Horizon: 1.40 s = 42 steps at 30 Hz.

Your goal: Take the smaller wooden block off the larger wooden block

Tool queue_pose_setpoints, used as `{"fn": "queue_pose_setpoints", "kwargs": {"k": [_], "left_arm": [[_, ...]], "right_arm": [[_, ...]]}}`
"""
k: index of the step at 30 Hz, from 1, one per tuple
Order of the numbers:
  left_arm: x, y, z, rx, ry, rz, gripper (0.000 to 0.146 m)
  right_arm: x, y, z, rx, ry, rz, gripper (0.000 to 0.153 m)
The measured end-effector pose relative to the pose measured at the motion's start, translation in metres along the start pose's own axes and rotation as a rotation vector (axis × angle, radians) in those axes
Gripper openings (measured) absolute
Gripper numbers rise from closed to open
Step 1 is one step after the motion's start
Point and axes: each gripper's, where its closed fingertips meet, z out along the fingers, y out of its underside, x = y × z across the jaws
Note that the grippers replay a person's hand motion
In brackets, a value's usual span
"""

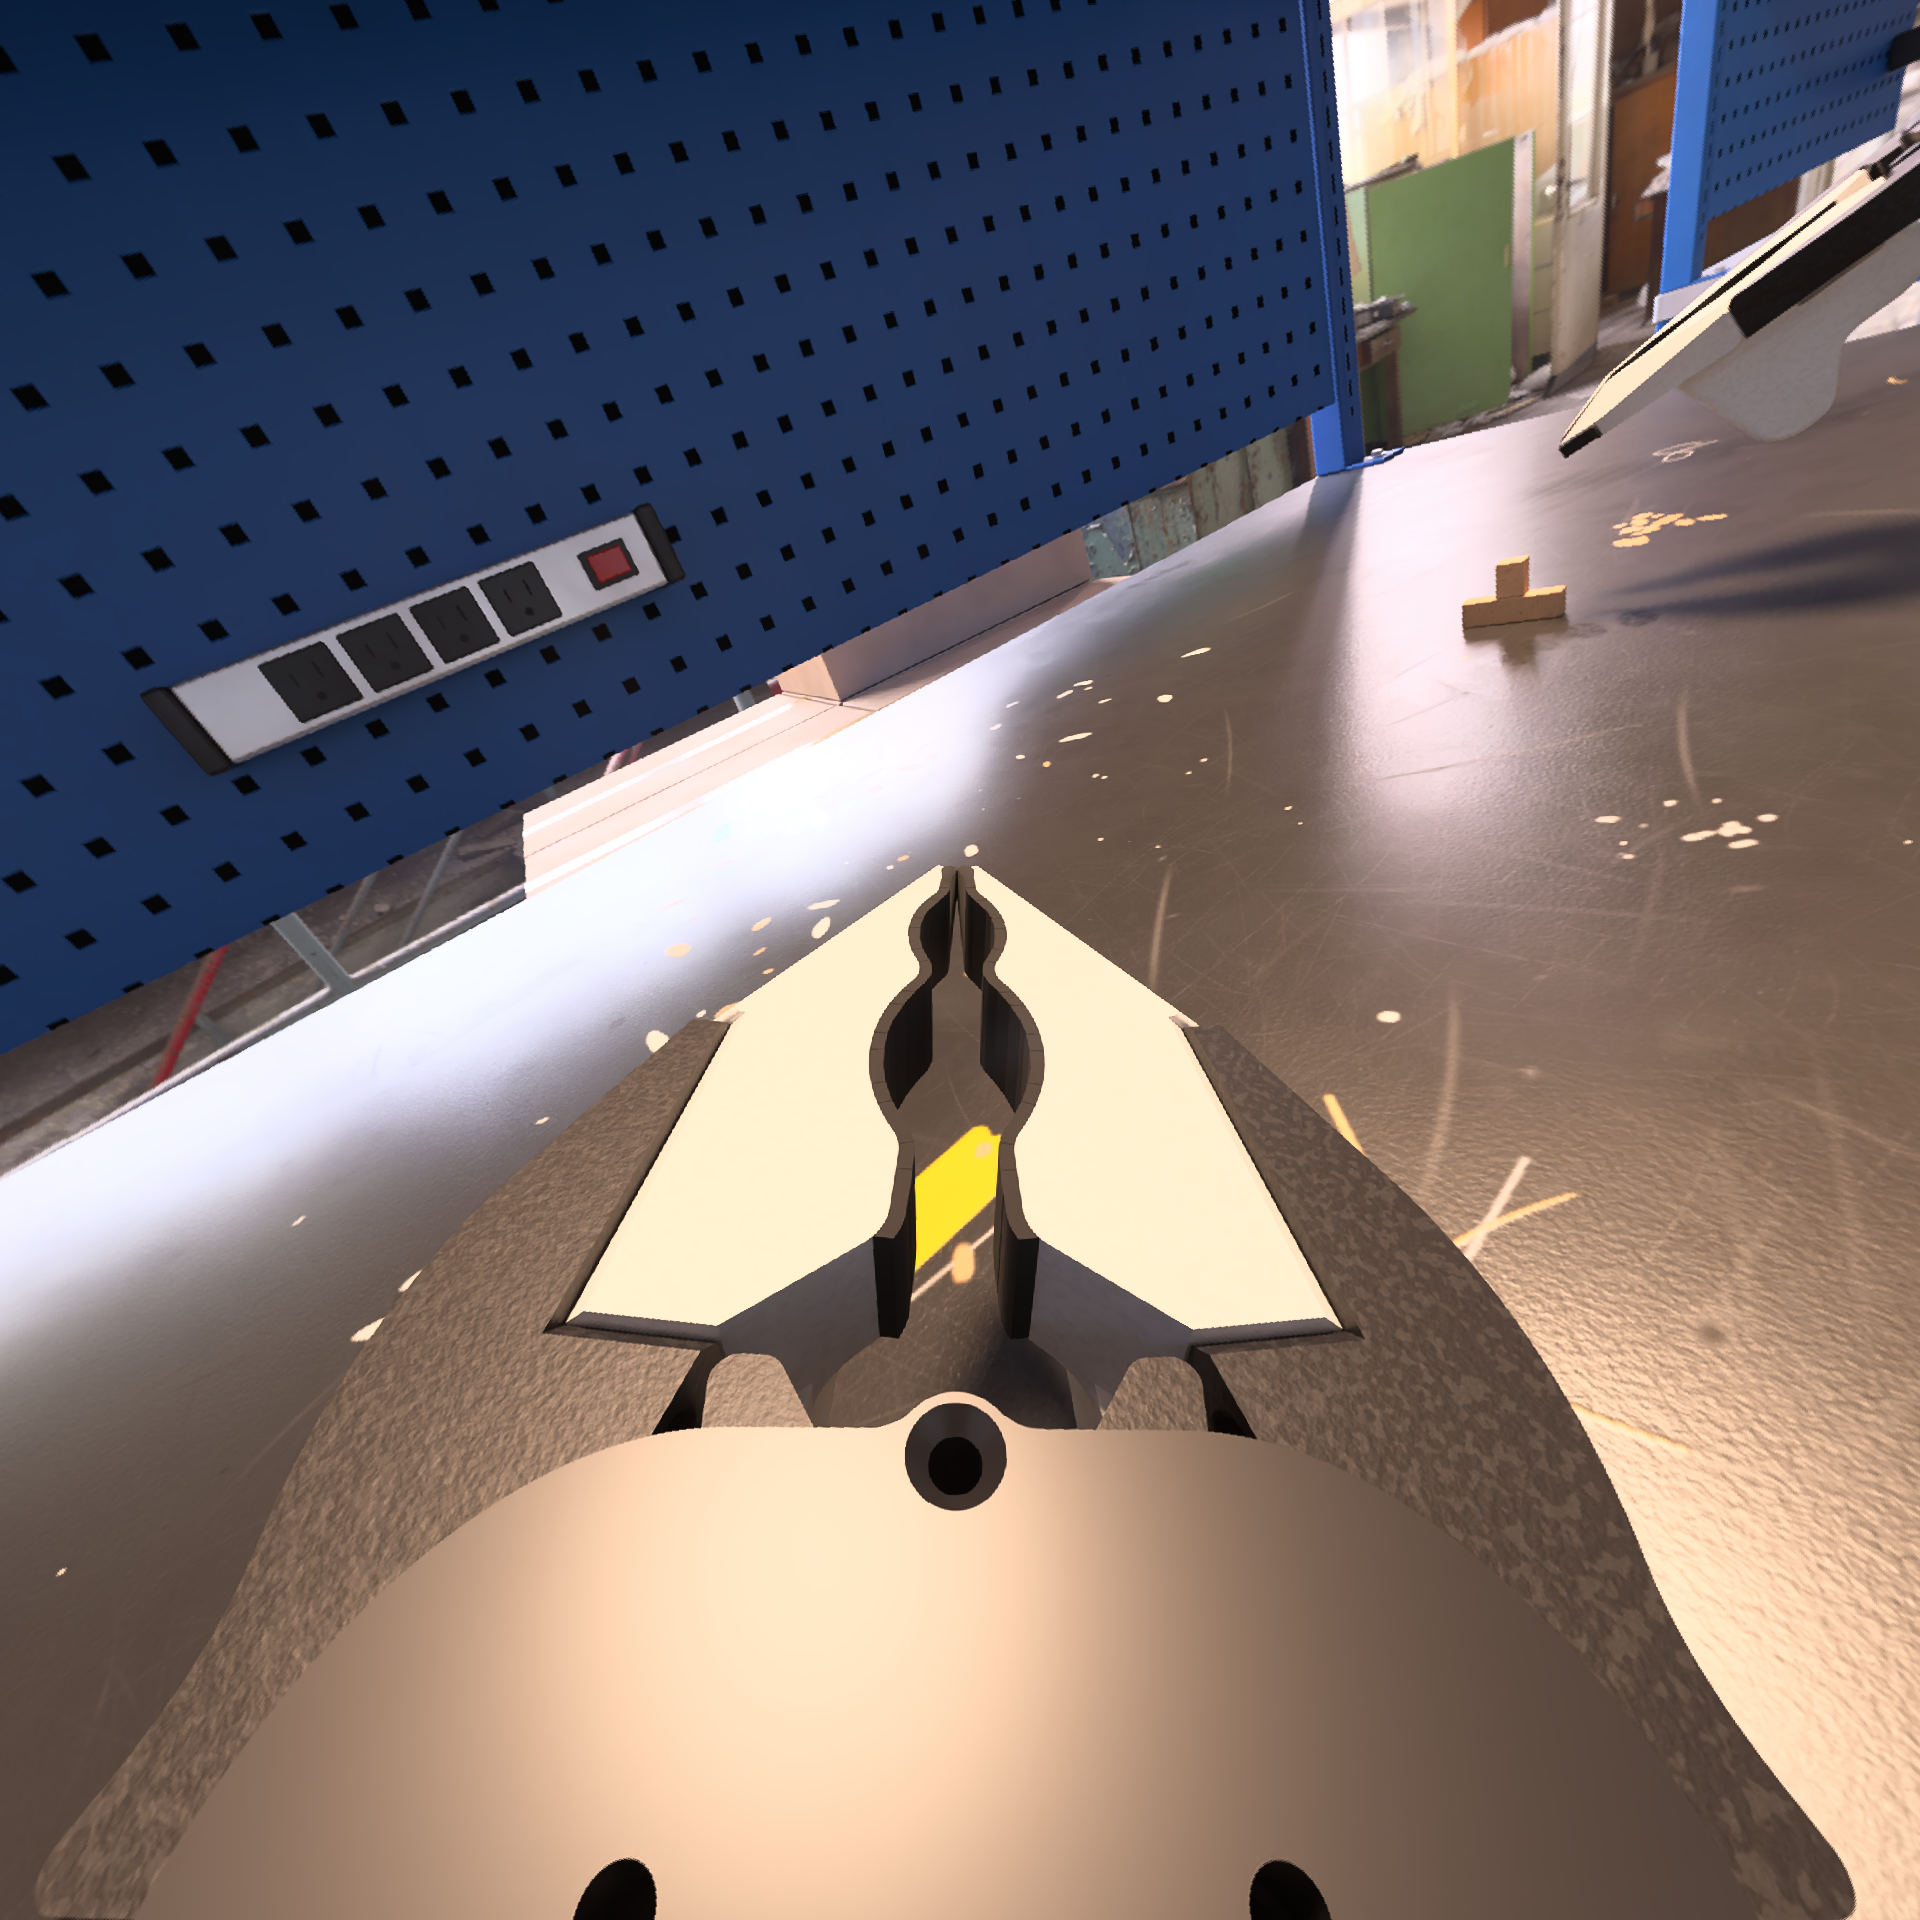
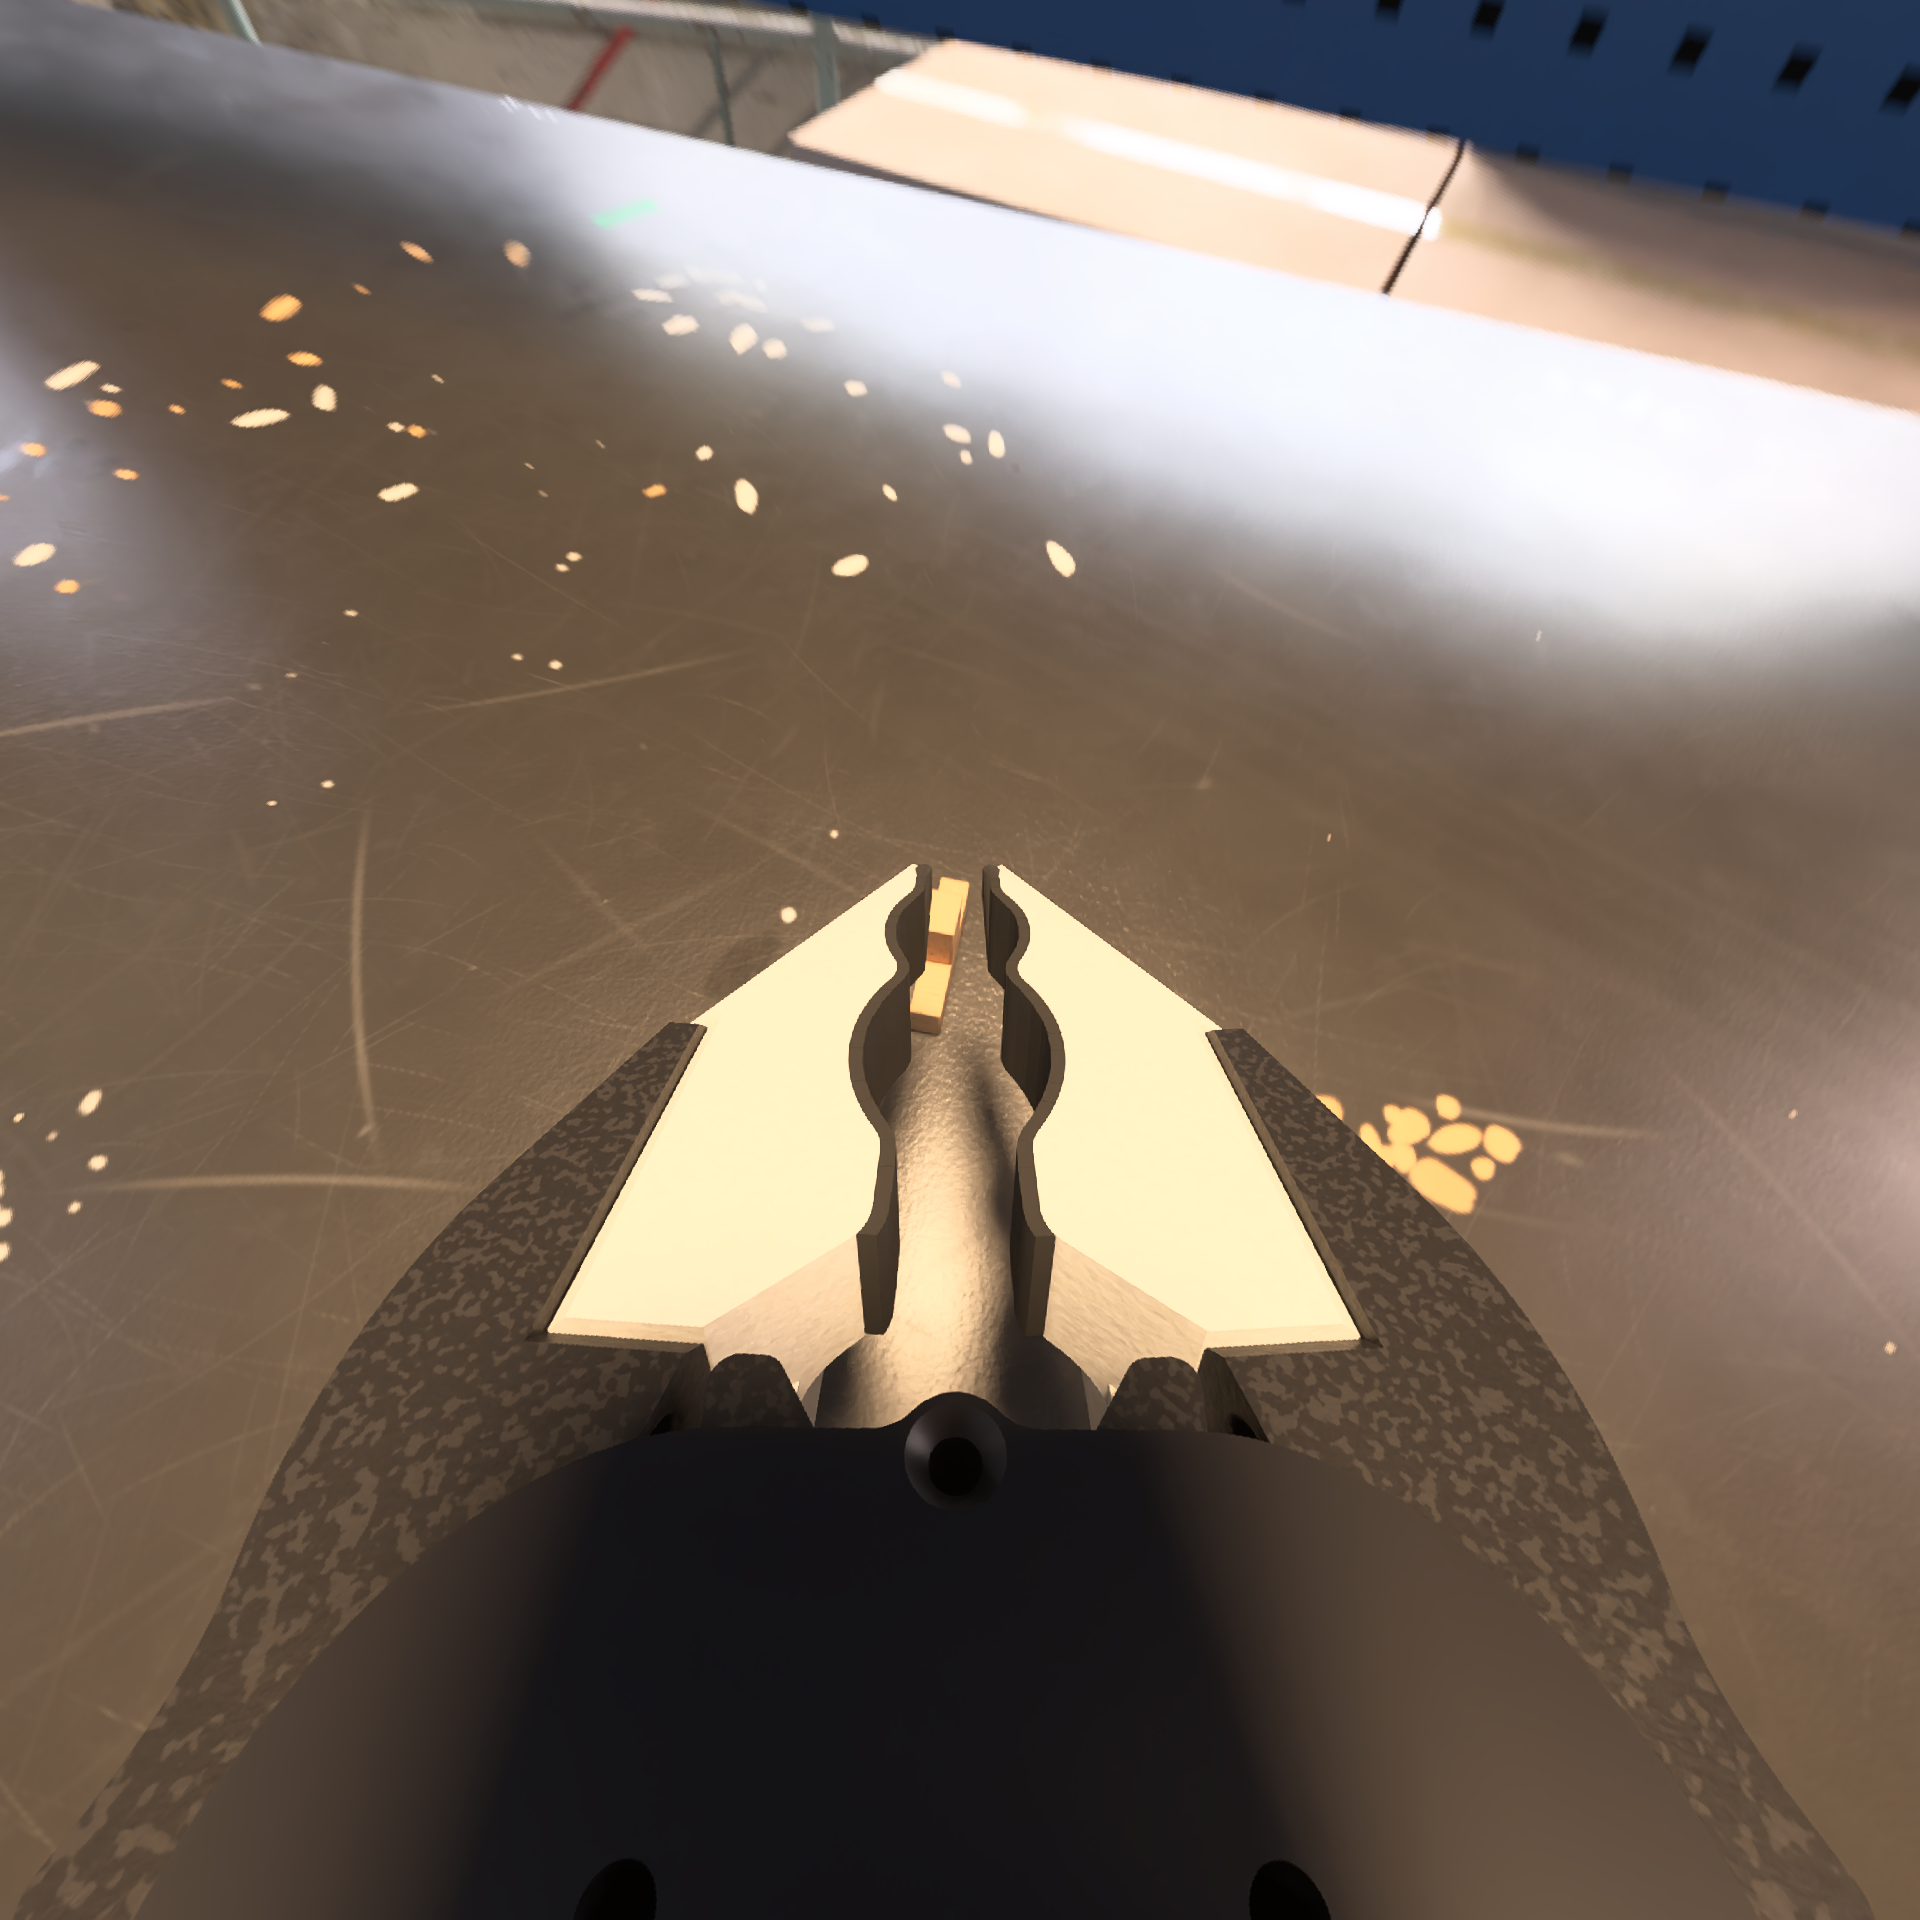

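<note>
A small wooden cube (image 1: pixel 1512 575) sits on the middle of a longer, flat wooden block (image 1: pixel 1538 606) far off on the right of the table in the left wrist view. My left gripper (image 1: pixel 958 875) is shut and empty, low over the table, far from the blocks. My right gripper (image 1: pixel 1577 445) hangs above and to the right of the blocks, clear of them. In the right wrist view my right gripper (image 2: pixel 951 873) is open by a narrow gap. The cube (image 2: pixel 943 940) and the larger block (image 2: pixel 928 1010) show through that gap, on the table below.
The scratched grey metal table (image 1: pixel 1351 935) has pale flecks on it. A blue pegboard (image 1: pixel 623 312) with a power strip (image 1: pixel 416 644) stands behind its far edge, with a second pegboard (image 1: pixel 1766 104) at the far right. A pale box (image 2: pixel 1143 156) lies beyond the edge.
</note>
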Motion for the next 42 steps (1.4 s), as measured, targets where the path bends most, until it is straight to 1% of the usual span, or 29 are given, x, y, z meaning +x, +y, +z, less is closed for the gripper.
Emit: {"fn": "queue_pose_setpoints", "kwargs": {"k": [4, 7, 11, 15, 19, 23, 28, 31, 33, 37, 40, 42], "left_arm": [[-0.002, -0.002, -0.001, 0.016, -0.024, 0.023, 0.000], [-0.004, -0.002, -0.001, 0.019, -0.029, 0.006, 0.000], [-0.004, -0.002, -0.001, 0.019, -0.029, 0.005, 0.000], [-0.001, -0.001, -0.001, 0.011, -0.022, 0.026, 0.000], [0.001, -0.001, 0.000, 0.005, -0.017, 0.040, 0.000], [0.002, 0.000, 0.001, 0.001, -0.015, 0.048, 0.000], [0.002, 0.000, 0.001, -0.002, -0.014, 0.058, 0.000], [0.003, 0.000, 0.001, -0.001, -0.013, 0.058, 0.000], [0.003, 0.000, 0.001, -0.001, -0.014, 0.058, 0.000], [0.002, 0.000, 0.001, 0.001, -0.015, 0.057, 0.000], [0.000, -0.001, 0.001, 0.008, -0.023, 0.053, 0.000], [-0.003, -0.005, -0.001, 0.032, -0.042, 0.048, 0.000]], "right_arm": [[0.008, 0.014, 0.012, -0.111, 0.103, 0.052, 0.013], [0.003, 0.017, 0.019, -0.127, 0.068, 0.128, 0.013], [0.007, 0.029, 0.024, -0.200, 0.124, 0.110, 0.013], [-0.004, 0.029, 0.032, -0.193, 0.050, 0.175, 0.013], [-0.002, 0.034, 0.038, -0.237, 0.116, 0.152, 0.014], [-0.003, 0.036, 0.042, -0.253, 0.120, 0.148, 0.014], [-0.002, 0.041, 0.046, -0.304, 0.151, 0.100, 0.014], [-0.001, 0.040, 0.047, -0.316, 0.176, 0.058, 0.008], [-0.001, 0.035, 0.047, -0.297, 0.191, 0.028, 0.008], [-0.006, 0.013, 0.041, -0.186, 0.200, -0.014, 0.008], [-0.021, -0.011, 0.034, -0.078, 0.189, -0.084, 0.008], [-0.039, -0.030, 0.029, 0.000, 0.180, -0.138, 0.008]]}}
